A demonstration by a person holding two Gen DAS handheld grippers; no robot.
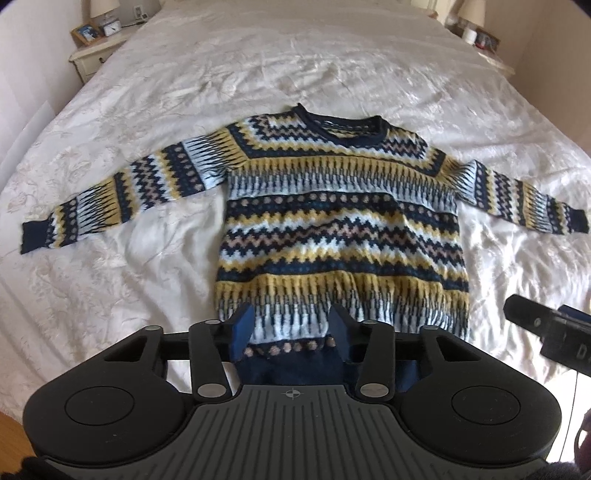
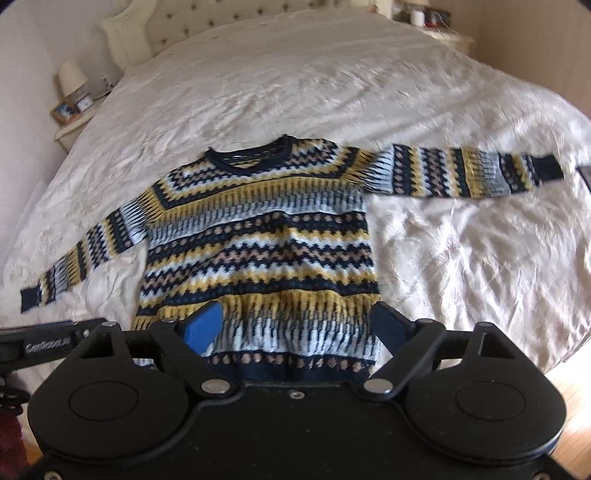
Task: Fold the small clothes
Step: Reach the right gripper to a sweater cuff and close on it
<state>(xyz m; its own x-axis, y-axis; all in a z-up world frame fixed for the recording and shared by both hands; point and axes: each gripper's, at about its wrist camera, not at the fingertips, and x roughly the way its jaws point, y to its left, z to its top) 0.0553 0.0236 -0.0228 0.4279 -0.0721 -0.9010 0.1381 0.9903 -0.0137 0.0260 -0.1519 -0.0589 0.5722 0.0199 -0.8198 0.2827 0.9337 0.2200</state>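
Note:
A knitted sweater (image 1: 340, 229) with navy, yellow, white and tan bands lies flat and face up on the bed, sleeves spread to both sides, collar at the far end. It also shows in the right wrist view (image 2: 258, 251). My left gripper (image 1: 291, 325) is open, its blue-padded fingers (image 1: 242, 328) over the sweater's near hem, left of centre. My right gripper (image 2: 295, 325) is open wide, its fingers (image 2: 203, 325) over the right part of the hem. The right gripper's body shows in the left wrist view (image 1: 546, 332). Neither holds cloth.
The bed has a cream patterned bedspread (image 1: 295, 66) and a tufted headboard (image 2: 177, 26). Nightstands with lamps and small items stand at the far left (image 1: 99, 48) and far right (image 1: 484, 40). Wooden floor (image 2: 569, 387) shows at the bed's near edge.

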